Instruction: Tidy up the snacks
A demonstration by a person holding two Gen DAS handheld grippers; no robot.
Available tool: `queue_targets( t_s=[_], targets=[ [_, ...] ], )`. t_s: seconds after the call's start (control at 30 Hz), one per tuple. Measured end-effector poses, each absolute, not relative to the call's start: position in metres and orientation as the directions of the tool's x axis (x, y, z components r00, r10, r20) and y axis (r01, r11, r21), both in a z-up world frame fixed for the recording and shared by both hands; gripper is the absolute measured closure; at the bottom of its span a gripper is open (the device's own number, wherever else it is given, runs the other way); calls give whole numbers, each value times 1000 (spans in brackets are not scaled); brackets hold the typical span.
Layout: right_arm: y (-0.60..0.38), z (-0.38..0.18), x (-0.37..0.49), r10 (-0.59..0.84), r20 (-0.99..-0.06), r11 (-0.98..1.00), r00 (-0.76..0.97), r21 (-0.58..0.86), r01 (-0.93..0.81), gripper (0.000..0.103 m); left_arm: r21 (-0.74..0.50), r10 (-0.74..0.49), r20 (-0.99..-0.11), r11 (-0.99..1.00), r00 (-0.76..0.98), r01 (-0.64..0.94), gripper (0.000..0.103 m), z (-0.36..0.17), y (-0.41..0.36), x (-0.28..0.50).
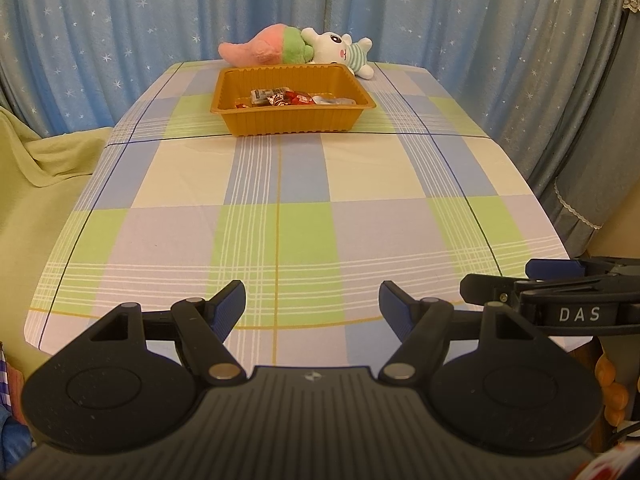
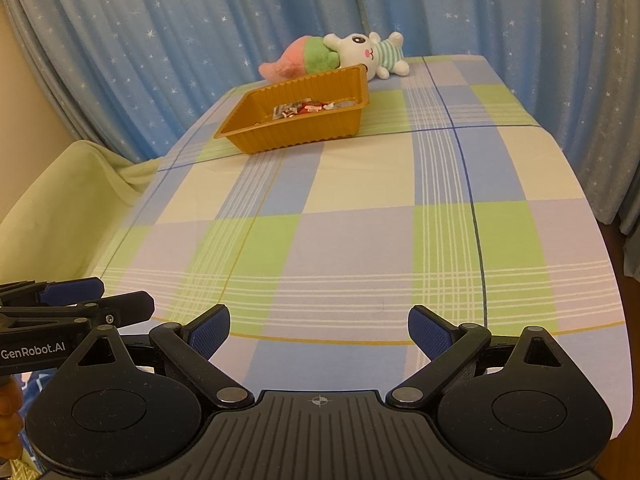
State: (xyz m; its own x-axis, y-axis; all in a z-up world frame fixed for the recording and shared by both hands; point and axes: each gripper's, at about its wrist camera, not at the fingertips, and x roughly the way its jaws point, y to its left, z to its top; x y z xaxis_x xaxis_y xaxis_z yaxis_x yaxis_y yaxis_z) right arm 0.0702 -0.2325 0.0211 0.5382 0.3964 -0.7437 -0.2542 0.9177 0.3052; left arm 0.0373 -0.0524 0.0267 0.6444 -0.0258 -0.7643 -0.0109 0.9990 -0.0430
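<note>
An orange plastic tray (image 1: 280,122) stands at the far end of the table and holds several wrapped snacks (image 1: 280,98). It also shows in the right wrist view (image 2: 296,136), with the snacks (image 2: 304,109) inside. My left gripper (image 1: 312,300) is open and empty over the table's near edge, far from the tray. My right gripper (image 2: 319,326) is open and empty, also at the near edge. Each gripper shows from the side in the other's view: the right one (image 1: 560,292) and the left one (image 2: 72,304).
The table wears a checked cloth (image 1: 304,216) of blue, green, cream and lilac. Two plush toys, a pink-green one (image 1: 272,46) and a white rabbit (image 1: 340,50), lie behind the tray. Blue star curtains hang behind. A pale green covered seat (image 1: 36,184) stands left.
</note>
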Motion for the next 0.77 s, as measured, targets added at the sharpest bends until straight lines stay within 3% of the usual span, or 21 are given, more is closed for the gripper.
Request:
queue_targets(
  t_s=[0.67,0.77],
  targets=[
    [-237,23,70,405,-741,914,536,310,-262,8,-34,-10,-761,999,648,-23,30,28,-57,35],
    [-237,23,71,408,-742,912,532,314,-262,8,-24,2,-761,999,649,-32,23,27,-58,36]
  ],
)
